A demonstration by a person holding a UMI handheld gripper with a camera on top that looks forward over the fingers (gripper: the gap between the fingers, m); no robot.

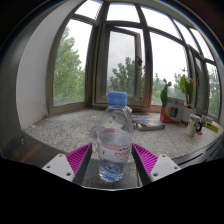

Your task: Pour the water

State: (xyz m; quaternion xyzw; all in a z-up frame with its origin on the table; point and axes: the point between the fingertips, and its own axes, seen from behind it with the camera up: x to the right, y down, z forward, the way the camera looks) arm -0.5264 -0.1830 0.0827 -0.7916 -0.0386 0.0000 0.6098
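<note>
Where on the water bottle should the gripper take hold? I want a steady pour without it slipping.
Grip the water bottle around its mid-body, coming straight on with a finger at each side. It stands upright between the open gripper fingers, and its round ribbed sides look better to clamp than the narrow blue cap.

Upright blue-capped water bottle (113, 140)

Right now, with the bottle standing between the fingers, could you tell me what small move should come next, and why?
Probably close the gripper on the water bottle. The bottle stands upright on the stone sill between the open fingers, with a gap showing at each pink pad, and its blue cap is on. A firm hold seems needed before any lifting or pouring.
</note>
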